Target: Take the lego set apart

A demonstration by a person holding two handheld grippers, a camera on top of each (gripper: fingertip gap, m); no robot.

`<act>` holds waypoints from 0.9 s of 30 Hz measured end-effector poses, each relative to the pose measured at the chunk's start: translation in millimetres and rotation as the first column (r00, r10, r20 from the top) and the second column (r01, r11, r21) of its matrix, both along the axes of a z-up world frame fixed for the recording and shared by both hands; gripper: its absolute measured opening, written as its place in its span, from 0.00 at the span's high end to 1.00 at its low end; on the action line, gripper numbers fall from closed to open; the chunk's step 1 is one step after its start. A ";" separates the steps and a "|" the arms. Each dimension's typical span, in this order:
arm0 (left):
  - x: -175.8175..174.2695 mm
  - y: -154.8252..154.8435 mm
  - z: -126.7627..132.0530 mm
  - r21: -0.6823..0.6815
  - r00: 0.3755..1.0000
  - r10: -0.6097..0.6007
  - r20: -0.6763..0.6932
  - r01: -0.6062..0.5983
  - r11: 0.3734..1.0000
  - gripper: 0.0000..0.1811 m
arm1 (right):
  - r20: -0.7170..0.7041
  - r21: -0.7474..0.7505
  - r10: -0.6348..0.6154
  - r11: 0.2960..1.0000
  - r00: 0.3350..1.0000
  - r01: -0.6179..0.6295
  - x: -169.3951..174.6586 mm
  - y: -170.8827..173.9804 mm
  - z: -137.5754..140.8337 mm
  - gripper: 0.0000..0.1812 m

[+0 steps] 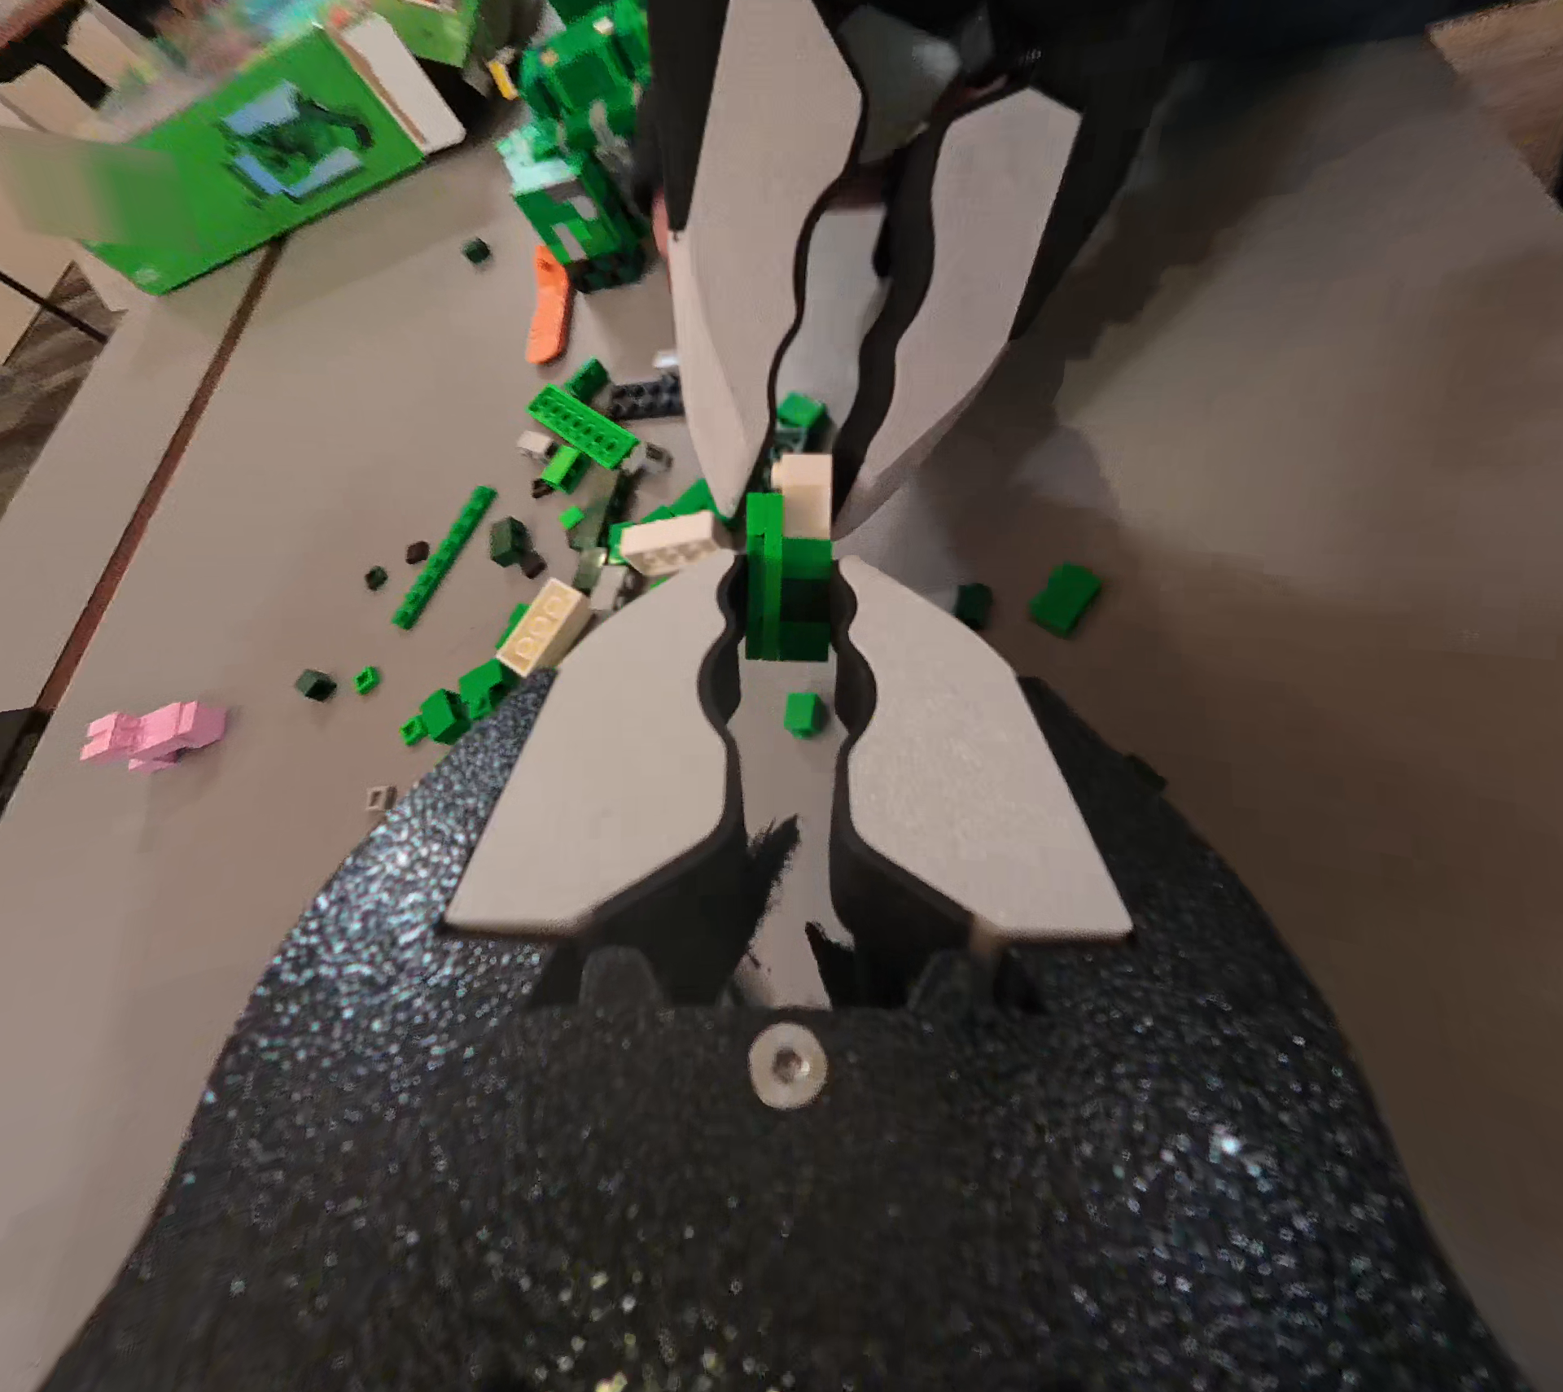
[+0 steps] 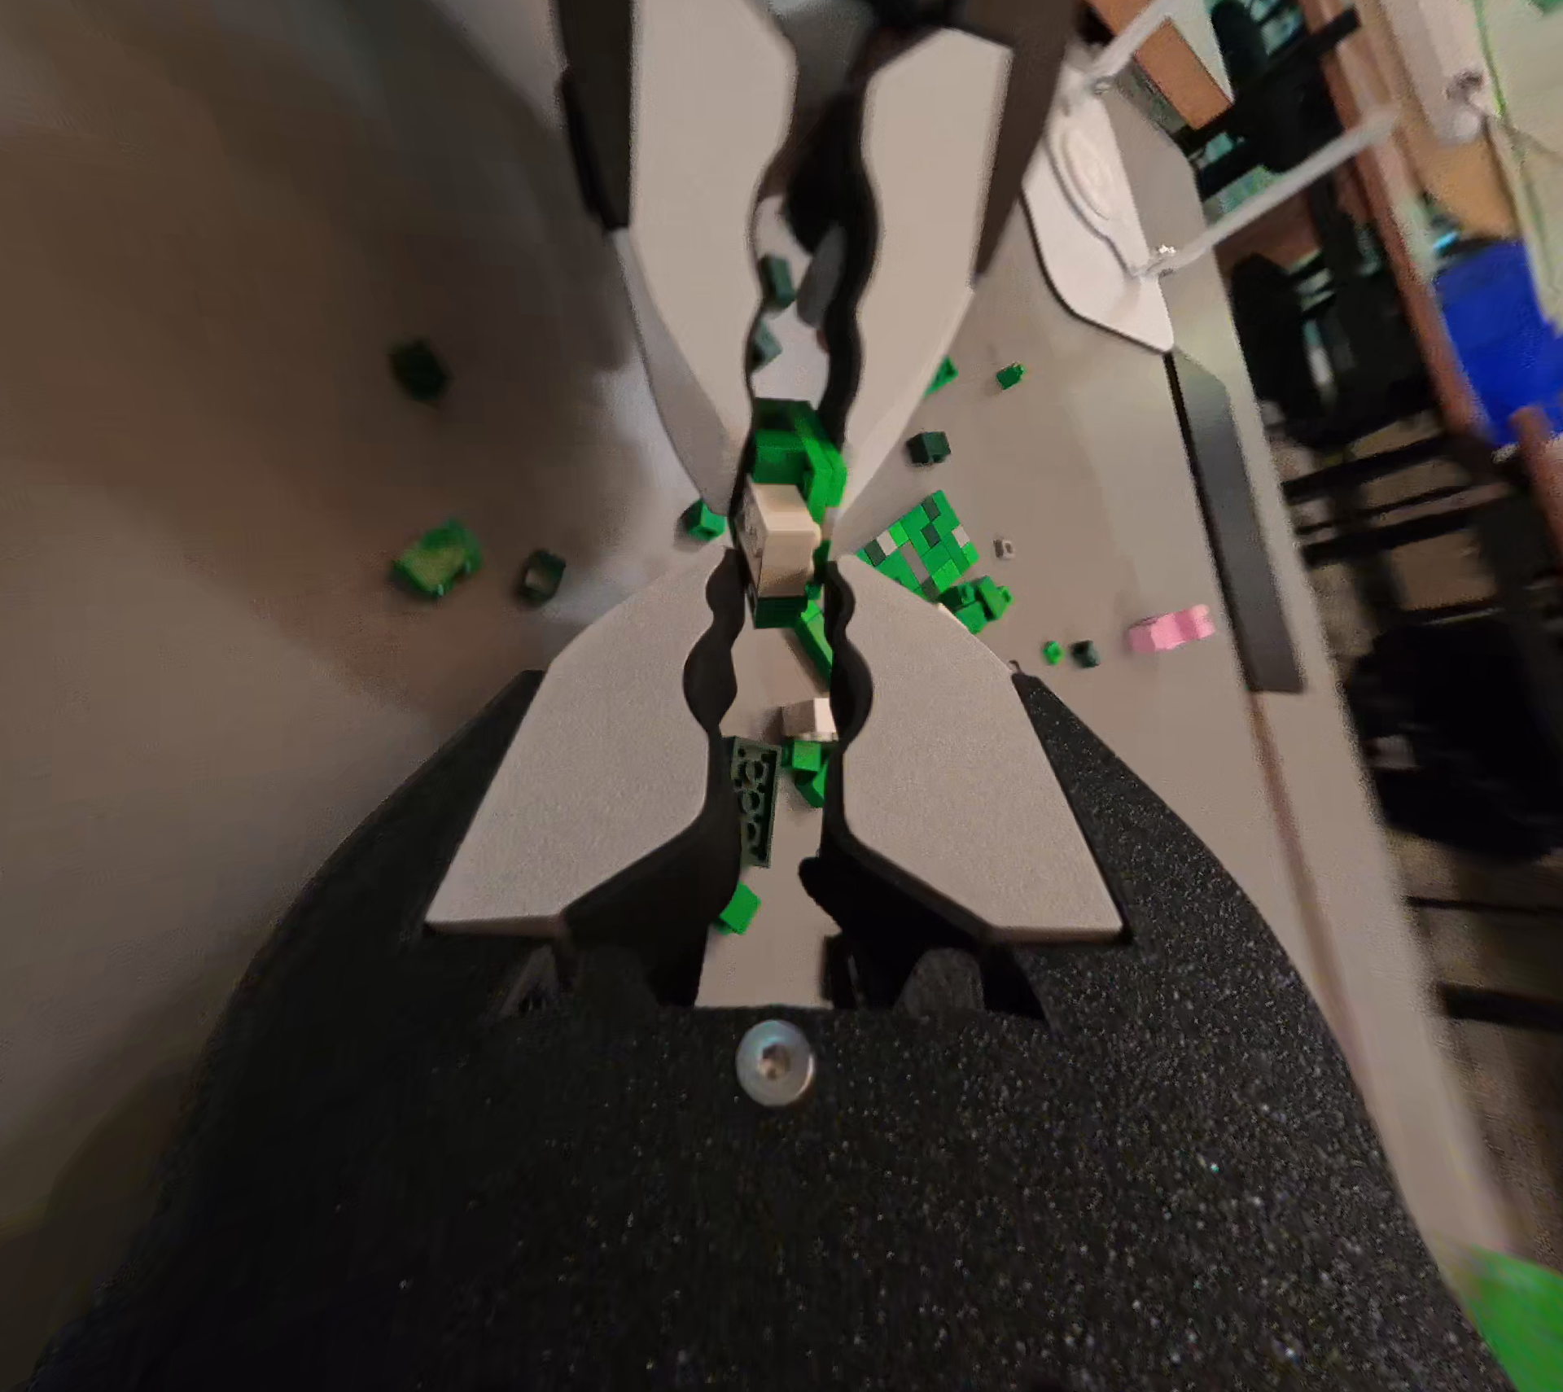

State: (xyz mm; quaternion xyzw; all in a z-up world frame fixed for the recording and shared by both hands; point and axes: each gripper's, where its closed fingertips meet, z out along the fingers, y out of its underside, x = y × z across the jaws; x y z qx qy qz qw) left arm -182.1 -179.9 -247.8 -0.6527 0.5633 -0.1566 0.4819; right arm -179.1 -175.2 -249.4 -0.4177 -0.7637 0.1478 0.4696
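Note:
A small lego piece hangs above the grey table (image 1: 1269, 421), held from both ends. My left gripper (image 1: 786, 569) is shut on its green part (image 1: 799, 590). My right gripper (image 1: 786, 506) comes in from above, tip to tip with the left, and is shut on the white brick (image 1: 803, 484) on top of that green part. In the right wrist view my right gripper (image 2: 782, 569) holds the white brick (image 2: 782, 539), and my left gripper (image 2: 791, 497) opposite holds the green part (image 2: 795, 451). The two parts still look joined.
Several loose green, white and dark bricks (image 1: 584, 425) lie under and left of the grippers. Farther back are a partly built green model (image 1: 584, 167), an orange brick separator (image 1: 550, 311) and a green box (image 1: 279, 142). A pink pig figure (image 1: 156, 734) stands near the left edge. A green tiled plate (image 2: 922, 548) lies on the right. The grippers are tip to tip, or close to it.

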 end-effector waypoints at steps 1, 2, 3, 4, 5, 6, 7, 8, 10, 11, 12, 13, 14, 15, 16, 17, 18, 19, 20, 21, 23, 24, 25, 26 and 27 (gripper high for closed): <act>-0.4 2.0 5.6 -0.003 0.999 0.013 0.041 -0.013 1.000 0.90 | -0.045 -0.097 -0.023 0.995 0.999 0.019 -0.3 2.3 5.5 0.90; -0.9 3.8 11.9 0.000 0.996 0.023 0.090 -0.023 1.000 0.90 | -0.089 -0.189 -0.044 0.982 0.995 0.027 -0.4 4.1 11.5 0.90; 0.3 3.4 19.6 -0.005 0.988 0.016 0.153 -0.015 1.000 0.91 | -0.130 -0.278 -0.058 0.960 0.990 0.020 -0.4 4.8 17.4 0.88; 3.5 1.1 28.5 -0.020 0.973 -0.002 0.233 0.007 1.000 0.91 | -0.164 -0.363 -0.067 0.932 0.984 0.003 -0.3 4.6 22.8 0.85; 6.5 -1.0 35.9 -0.041 0.953 -0.016 0.302 0.030 0.999 0.91 | -0.196 -0.439 -0.071 0.898 0.978 -0.023 -0.4 3.4 27.9 0.83; 8.6 -1.9 40.7 -0.055 0.937 -0.022 0.350 0.044 0.998 0.91 | -0.224 -0.503 -0.065 0.863 0.972 -0.058 -0.4 1.0 32.9 0.83; 10.2 -2.3 44.7 -0.058 0.921 -0.026 0.389 0.053 0.997 0.91 | -0.243 -0.546 -0.052 0.833 0.969 -0.092 0.3 -1.9 36.1 0.85; 10.9 -2.6 48.4 -0.061 0.906 -0.028 0.422 0.059 0.996 0.91 | -0.264 -0.572 -0.027 0.809 0.964 -0.134 1.3 -6.5 39.3 0.90; 11.7 -5.9 54.7 -0.088 0.876 -0.044 0.481 0.098 0.991 0.91 | -0.309 -0.596 -0.008 0.781 0.951 -0.187 2.0 -10.7 46.0 0.90; 11.6 -6.8 56.9 -0.100 0.863 -0.047 0.502 0.112 0.989 0.91 | -0.323 -0.604 -0.004 0.771 0.946 -0.203 2.1 -12.0 48.4 0.90; 11.7 -7.5 58.3 -0.105 0.855 -0.050 0.517 0.121 0.987 0.91 | -0.334 -0.609 -0.001 0.763 0.942 -0.215 2.2 -12.9 50.3 0.90; 12.0 -8.2 59.0 -0.109 0.849 -0.053 0.526 0.129 0.986 0.91 | -0.345 -0.614 0.001 0.756 0.939 -0.227 2.4 -13.7 52.0 0.90; 12.6 -9.0 58.5 -0.115 0.848 -0.056 0.526 0.137 0.984 0.91 | -0.360 -0.621 0.004 0.745 0.933 -0.242 2.8 -14.6 54.5 0.90; 13.0 -9.6 58.8 -0.116 0.845 -0.060 0.531 0.142 0.983 0.91 | -0.372 -0.629 0.005 0.734 0.928 -0.256 3.2 -15.3 56.6 0.90; 13.5 -10.4 60.2 -0.116 0.839 -0.064 0.540 0.150 0.982 0.91 | -0.382 -0.634 0.013 0.724 0.924 -0.272 3.6 -16.6 58.3 0.90; 14.1 -12.5 61.9 -0.121 0.830 -0.074 0.552 0.168 0.978 0.91 | -0.394 -0.631 0.028 0.718 0.919 -0.292 4.2 -19.0 60.1 0.91; 14.6 -15.5 63.4 -0.127 0.821 -0.090 0.564 0.194 0.973 0.91 | -0.403 -0.621 0.049 0.719 0.914 -0.312 5.1 -22.3 61.5 0.91; 15.2 -19.2 63.9 -0.136 0.814 -0.108 0.571 0.224 0.965 0.91 | -0.403 -0.603 0.076 0.727 0.912 -0.328 6.0 -26.0 61.6 0.91; 15.6 -22.8 62.7 -0.146 0.813 -0.126 0.569 0.250 0.957 0.91 | -0.395 -0.582 0.104 0.740 0.913 -0.336 6.9 -29.5 60.4 0.91; 16.0 -26.1 61.1 -0.150 0.815 -0.145 0.561 0.272 0.951 0.91 | -0.385 -0.560 0.132 0.753 0.913 -0.345 7.8 -33.0 58.6 0.91; 17.1 -32.6 57.5 -0.167 0.823 -0.177 0.539 0.310 0.936 0.91 | -0.359 -0.513 0.190 0.778 0.914 -0.363 9.8 -39.6 53.9 0.90; 17.6 -35.0 54.5 -0.176 0.832 -0.189 0.522 0.322 0.930 0.91 | -0.340 -0.483 0.215 0.795 0.916 -0.366 10.8 -41.7 50.5 0.90; 18.1 -36.7 51.2 -0.182 0.842 -0.198 0.503 0.327 0.927 0.91 | -0.318 -0.450 0.236 0.815 0.918 -0.365 11.7 -43.2 46.7 0.90; 18.3 -37.0 47.8 -0.184 0.853 -0.201 0.482 0.323 0.928 0.91 | -0.294 -0.421 0.248 0.833 0.923 -0.358 12.3 -43.3 42.7 0.90; 18.3 -37.1 44.2 -0.187 0.864 -0.204 0.460 0.318 0.929 0.91 | -0.267 -0.396 0.259 0.849 0.928 -0.351 13.0 -43.1 38.2 0.90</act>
